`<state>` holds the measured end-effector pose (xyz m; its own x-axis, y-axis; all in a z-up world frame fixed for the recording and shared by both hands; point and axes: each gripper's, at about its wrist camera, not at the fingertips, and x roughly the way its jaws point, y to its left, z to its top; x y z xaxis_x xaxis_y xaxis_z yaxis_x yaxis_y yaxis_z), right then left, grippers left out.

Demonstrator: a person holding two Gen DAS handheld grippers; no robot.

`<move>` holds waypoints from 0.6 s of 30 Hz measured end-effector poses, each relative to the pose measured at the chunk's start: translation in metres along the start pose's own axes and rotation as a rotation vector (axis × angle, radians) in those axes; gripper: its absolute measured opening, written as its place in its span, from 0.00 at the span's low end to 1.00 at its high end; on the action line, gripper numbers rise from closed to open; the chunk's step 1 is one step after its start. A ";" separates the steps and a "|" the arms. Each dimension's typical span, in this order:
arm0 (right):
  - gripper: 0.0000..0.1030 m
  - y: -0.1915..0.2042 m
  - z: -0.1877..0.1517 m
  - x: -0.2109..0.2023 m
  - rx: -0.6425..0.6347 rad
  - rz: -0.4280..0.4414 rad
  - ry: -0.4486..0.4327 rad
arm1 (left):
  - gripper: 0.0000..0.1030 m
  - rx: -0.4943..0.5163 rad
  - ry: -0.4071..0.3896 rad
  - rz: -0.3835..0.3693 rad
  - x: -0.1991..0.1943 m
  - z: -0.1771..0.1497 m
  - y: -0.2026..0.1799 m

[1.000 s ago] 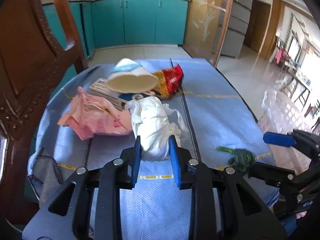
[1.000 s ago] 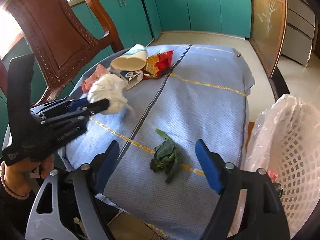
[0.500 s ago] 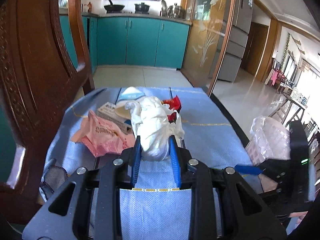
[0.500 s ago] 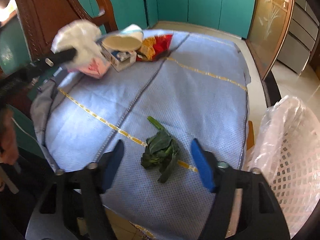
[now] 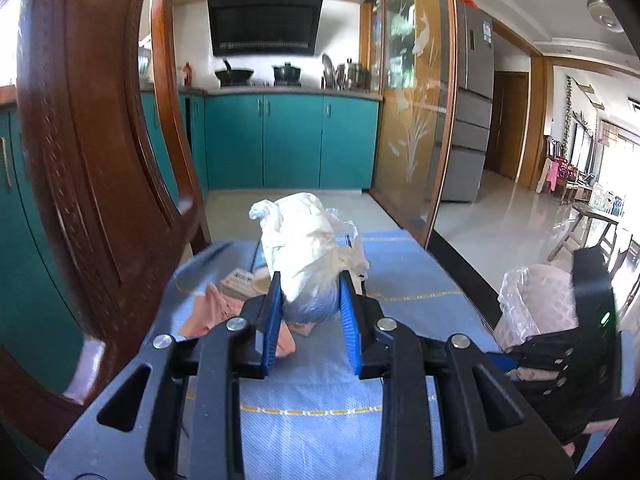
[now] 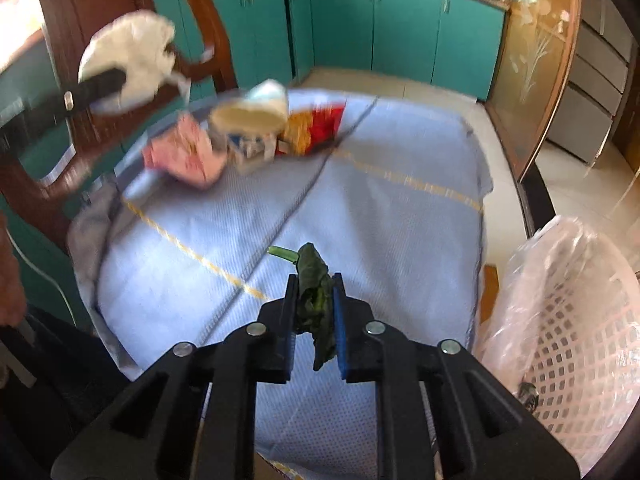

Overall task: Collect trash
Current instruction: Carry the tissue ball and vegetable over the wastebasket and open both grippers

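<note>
We have two pieces of trash in hand at once: our left gripper [image 5: 308,308] has its jaws pinching a crumpled white plastic bag [image 5: 310,248], held up clear of the tabletop [image 6: 360,208], and our right gripper [image 6: 315,316] has its jaws pressed together on a limp green vegetable leaf [image 6: 316,284] low over the near part of the blue cloth. Whether the leaf's hanging end touches the cloth we cannot tell. Neither piece is in the bin yet. The white basket [image 6: 568,320] lined with a clear bag stands just beside the tabletop's right edge, close to the right gripper; a small dark scrap seems to lie inside it, though it is too small to identify. Left on the far end of the tabletop is a cluster lying close together: a pink wrapper [image 6: 184,152], a squashed paper cup [image 6: 252,110] resting on a small carton [image 6: 250,148], and a red and yellow snack bag [image 6: 316,128]. By our judgement the job is roughly midway, with two drops into the basket pending and those four items to fetch afterwards. A wooden chair [image 5: 100,140] stands at the tabletop's left side.
</note>
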<state>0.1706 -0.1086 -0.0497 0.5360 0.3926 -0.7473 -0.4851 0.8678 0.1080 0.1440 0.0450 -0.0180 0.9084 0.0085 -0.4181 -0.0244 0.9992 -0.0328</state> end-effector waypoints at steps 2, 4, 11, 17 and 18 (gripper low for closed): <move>0.16 -0.004 0.004 -0.010 0.026 0.008 -0.055 | 0.27 0.012 -0.035 0.011 -0.007 0.001 -0.001; 0.16 -0.005 0.006 -0.016 0.039 0.004 -0.090 | 0.27 0.020 -0.060 0.012 -0.012 0.002 -0.002; 0.16 -0.013 0.011 -0.031 0.082 -0.025 -0.164 | 0.27 0.035 -0.118 -0.006 -0.029 0.005 -0.007; 0.16 -0.034 0.011 -0.059 0.140 -0.092 -0.248 | 0.27 0.031 -0.135 -0.037 -0.035 0.009 -0.015; 0.16 -0.042 0.010 -0.067 0.159 -0.105 -0.265 | 0.27 0.030 -0.137 -0.044 -0.035 0.009 -0.016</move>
<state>0.1621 -0.1682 0.0023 0.7486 0.3460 -0.5655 -0.3147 0.9362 0.1562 0.1160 0.0286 0.0053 0.9567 -0.0324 -0.2894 0.0278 0.9994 -0.0201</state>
